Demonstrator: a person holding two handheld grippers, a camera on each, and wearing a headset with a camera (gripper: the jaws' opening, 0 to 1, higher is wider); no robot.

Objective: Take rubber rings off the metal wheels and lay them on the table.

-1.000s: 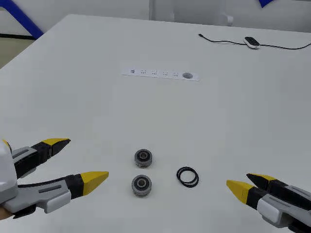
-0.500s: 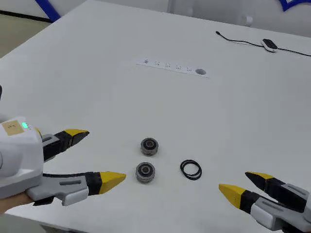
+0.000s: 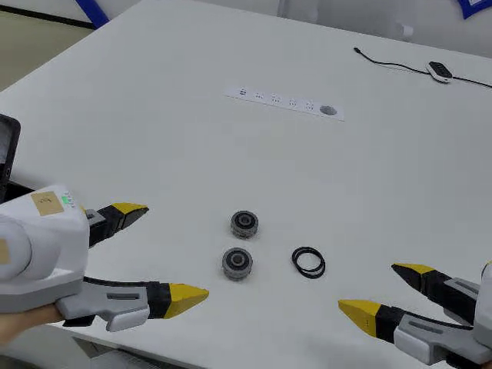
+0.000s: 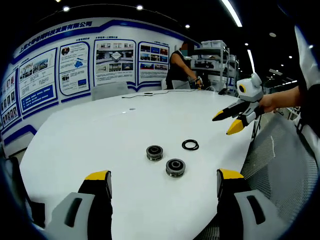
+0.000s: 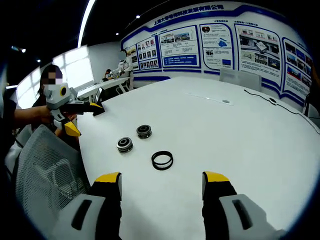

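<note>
A white power strip (image 3: 284, 102) lies flat on the tabletop (image 3: 154, 115), well back from the near edge, with a round grey part at its right end. Farther back and to the right, a thin black cable (image 3: 388, 63) runs to a small black-and-white device (image 3: 440, 71). A dark flat object (image 3: 6, 154) is cut off at the left edge. Posters (image 4: 75, 67) cover a blue-trimmed wall. A person (image 4: 179, 70) stands at the far end beside shelves (image 4: 212, 55). A grey mesh chair (image 5: 47, 170) sits by the tabletop's edge.
</note>
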